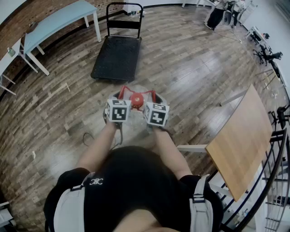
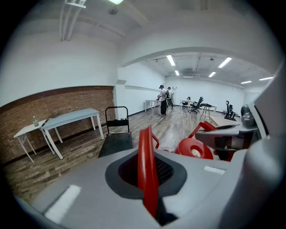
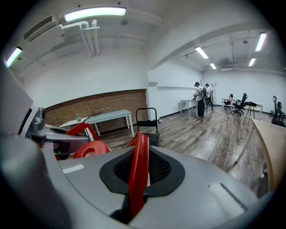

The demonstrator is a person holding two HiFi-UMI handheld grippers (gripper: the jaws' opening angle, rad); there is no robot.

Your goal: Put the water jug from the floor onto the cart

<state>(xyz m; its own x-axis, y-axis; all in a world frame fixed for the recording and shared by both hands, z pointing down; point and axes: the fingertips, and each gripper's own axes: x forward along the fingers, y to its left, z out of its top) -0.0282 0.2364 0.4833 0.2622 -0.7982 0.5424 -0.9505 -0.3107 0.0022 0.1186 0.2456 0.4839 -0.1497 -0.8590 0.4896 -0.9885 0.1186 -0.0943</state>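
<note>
Bare wooden floor [image 1: 181,68] lies open between the water jug [image 1: 137,98] and the cart [image 1: 115,56], and the cart's black deck is free. Its upright handle [image 1: 124,13] closes the far end. A light blue table [image 1: 59,20] stands off left, a wooden surface [image 1: 247,140] crowds the right, and a cable [image 1: 86,136] loops on the floor nearby.

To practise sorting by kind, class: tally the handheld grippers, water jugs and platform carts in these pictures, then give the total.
grippers: 2 (left gripper, right gripper)
water jug: 1
platform cart: 1
total: 4
</note>
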